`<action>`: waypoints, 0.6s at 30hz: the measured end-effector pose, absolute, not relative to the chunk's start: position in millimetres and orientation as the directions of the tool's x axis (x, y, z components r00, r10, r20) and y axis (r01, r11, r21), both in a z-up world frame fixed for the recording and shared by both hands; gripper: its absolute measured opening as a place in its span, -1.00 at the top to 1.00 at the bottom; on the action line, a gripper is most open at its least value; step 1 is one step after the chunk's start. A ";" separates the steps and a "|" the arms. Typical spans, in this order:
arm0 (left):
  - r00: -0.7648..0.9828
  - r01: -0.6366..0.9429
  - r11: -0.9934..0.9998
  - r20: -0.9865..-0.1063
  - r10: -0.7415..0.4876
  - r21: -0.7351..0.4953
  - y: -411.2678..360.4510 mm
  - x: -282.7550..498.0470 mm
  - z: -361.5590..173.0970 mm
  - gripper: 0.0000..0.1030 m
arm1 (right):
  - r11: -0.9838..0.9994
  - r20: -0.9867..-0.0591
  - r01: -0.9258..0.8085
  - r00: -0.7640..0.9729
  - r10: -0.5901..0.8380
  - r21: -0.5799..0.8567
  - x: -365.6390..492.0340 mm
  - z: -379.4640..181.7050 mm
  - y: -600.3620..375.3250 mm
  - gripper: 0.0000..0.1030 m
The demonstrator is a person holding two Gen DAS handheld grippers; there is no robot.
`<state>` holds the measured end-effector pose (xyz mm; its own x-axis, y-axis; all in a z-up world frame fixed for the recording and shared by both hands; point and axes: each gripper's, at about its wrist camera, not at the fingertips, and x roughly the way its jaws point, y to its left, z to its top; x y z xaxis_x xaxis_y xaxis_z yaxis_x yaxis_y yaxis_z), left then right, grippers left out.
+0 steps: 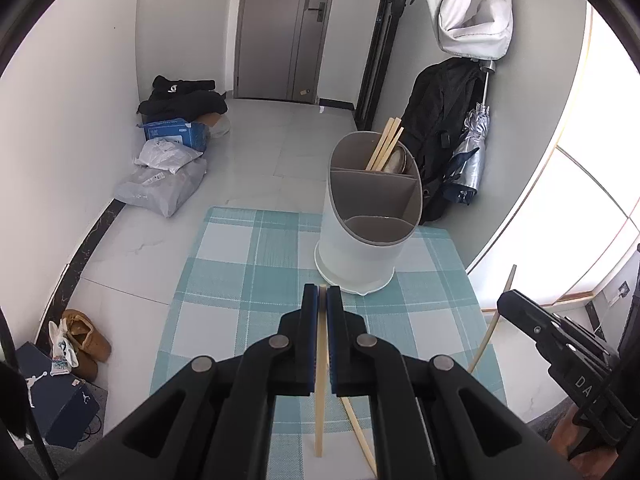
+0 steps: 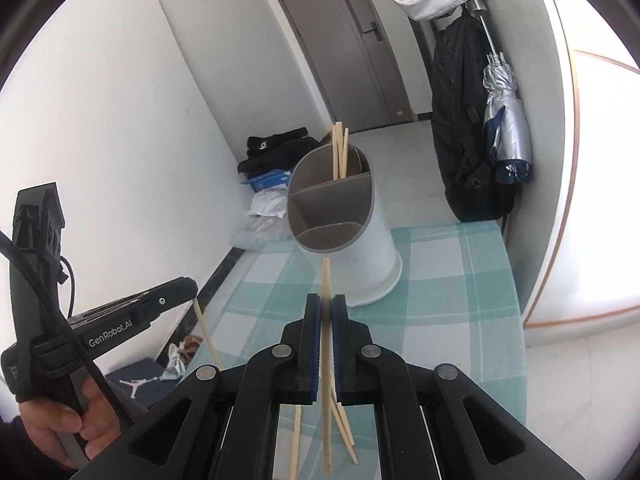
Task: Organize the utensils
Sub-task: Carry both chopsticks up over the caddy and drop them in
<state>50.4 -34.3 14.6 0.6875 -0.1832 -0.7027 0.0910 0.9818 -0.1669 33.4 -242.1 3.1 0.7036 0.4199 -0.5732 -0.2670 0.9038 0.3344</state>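
Note:
A white utensil holder (image 1: 360,248) (image 2: 352,256) with grey compartments stands on the teal plaid mat (image 1: 248,264) (image 2: 460,280). Its back compartment holds several wooden chopsticks (image 1: 384,144) (image 2: 340,152) and a metal utensil (image 1: 397,160). My left gripper (image 1: 322,294) (image 2: 194,288) is shut on one pale chopstick (image 1: 320,400) (image 2: 206,332), lifted in front of the holder. My right gripper (image 2: 326,300) (image 1: 505,300) is shut on chopsticks (image 2: 326,276) (image 1: 490,332); two tips seem to poke out past the pads. More chopsticks (image 1: 360,436) (image 2: 296,440) lie on the mat below.
Parcels (image 1: 164,184), a blue box (image 1: 176,132) and black clothes (image 1: 184,98) lie on the floor at the left. Shoes (image 1: 86,340) and a shoe box (image 1: 60,404) sit near the mat's left side. A black bag (image 1: 440,120) and a folded umbrella (image 1: 472,152) lean by the right wall.

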 end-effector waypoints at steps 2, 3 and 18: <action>0.694 0.106 0.983 -0.696 -0.183 -0.153 -35.3 48.5 19.2 0.98 | 0.907 -0.564 -0.277 0.714 0.415 0.317 29.5 7.5 -239.2 0.91; 0.693 0.119 0.981 -0.695 -0.192 -0.152 -36.0 47.5 20.8 0.98 | 0.903 -0.560 -0.281 0.713 0.422 0.324 28.7 8.6 -238.9 0.91; 0.705 0.262 0.955 -0.647 -0.290 -0.143 -46.8 57.7 80.8 0.98 | 0.888 -0.501 -0.305 0.740 0.449 0.346 45.3 37.0 -238.9 0.91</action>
